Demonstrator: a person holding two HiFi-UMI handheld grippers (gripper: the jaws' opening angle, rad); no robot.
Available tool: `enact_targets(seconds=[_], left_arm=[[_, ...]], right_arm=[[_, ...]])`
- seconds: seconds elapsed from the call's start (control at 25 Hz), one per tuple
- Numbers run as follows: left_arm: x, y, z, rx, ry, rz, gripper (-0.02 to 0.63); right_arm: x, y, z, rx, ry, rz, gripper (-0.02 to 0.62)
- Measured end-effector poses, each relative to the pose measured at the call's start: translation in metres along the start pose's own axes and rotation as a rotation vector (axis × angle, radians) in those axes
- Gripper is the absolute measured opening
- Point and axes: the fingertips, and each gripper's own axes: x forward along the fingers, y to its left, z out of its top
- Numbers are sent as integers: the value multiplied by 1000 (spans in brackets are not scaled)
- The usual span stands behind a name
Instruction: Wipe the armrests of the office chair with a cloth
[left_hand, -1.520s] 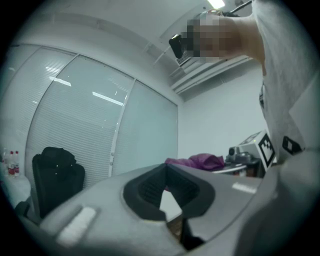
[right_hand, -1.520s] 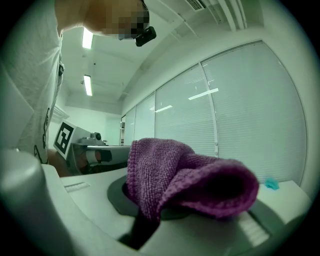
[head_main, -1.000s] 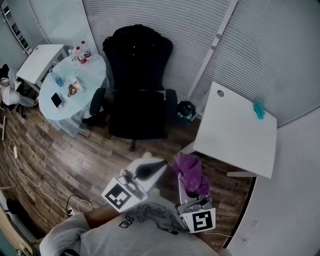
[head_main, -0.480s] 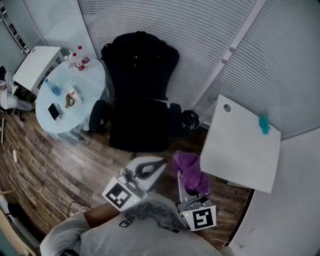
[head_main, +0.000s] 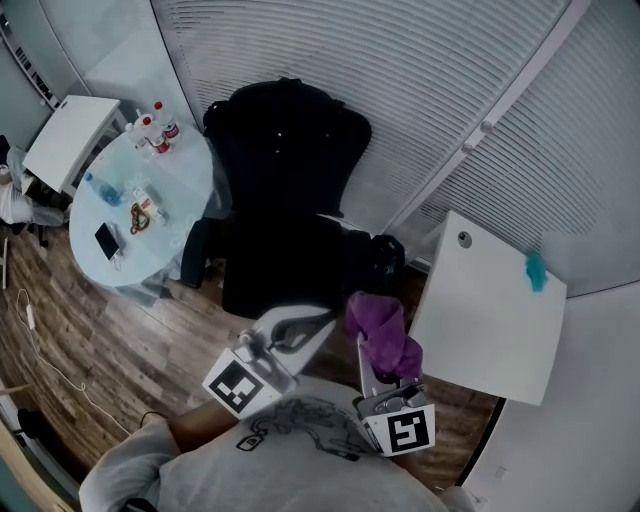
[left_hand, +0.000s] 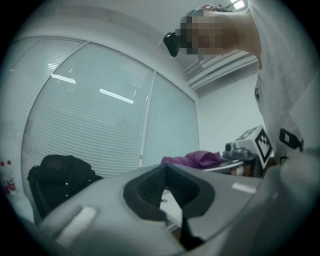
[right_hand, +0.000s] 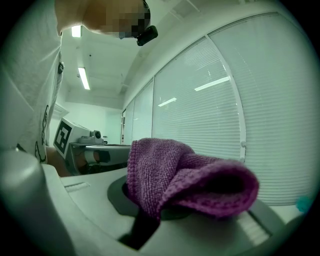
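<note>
The black office chair (head_main: 285, 190) stands against the blinds, with its left armrest (head_main: 194, 248) and right armrest (head_main: 356, 246) at the sides of the seat. It also shows low at the left in the left gripper view, as the chair (left_hand: 60, 175). My left gripper (head_main: 308, 326) is shut and holds nothing; it hovers just in front of the seat. My right gripper (head_main: 376, 350) is shut on a purple cloth (head_main: 381, 331), short of the right armrest. The cloth (right_hand: 185, 175) drapes over the jaws of the right gripper (right_hand: 150, 202). The left gripper (left_hand: 167, 172) points up toward the blinds.
A round glass table (head_main: 105, 255) with bottles and a phone stands left of the chair. A white desk (head_main: 490, 320) with a teal object (head_main: 537, 270) is at the right. A dark round bin (head_main: 388, 253) sits by the right armrest. Cables (head_main: 40, 345) lie on the wooden floor.
The head view has shifted closer to the chair, whose seat now lies nearer both grippers. The desk has slid right in view. Both grippers keep their pose, and the cloth is still held.
</note>
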Motion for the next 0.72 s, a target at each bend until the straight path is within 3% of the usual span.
enact_targets(seconds=[0.72], left_arm=[[34,31,-7,-17,17,0,2]], right_arm=[[26,-41,-14,-11,56,8,29]])
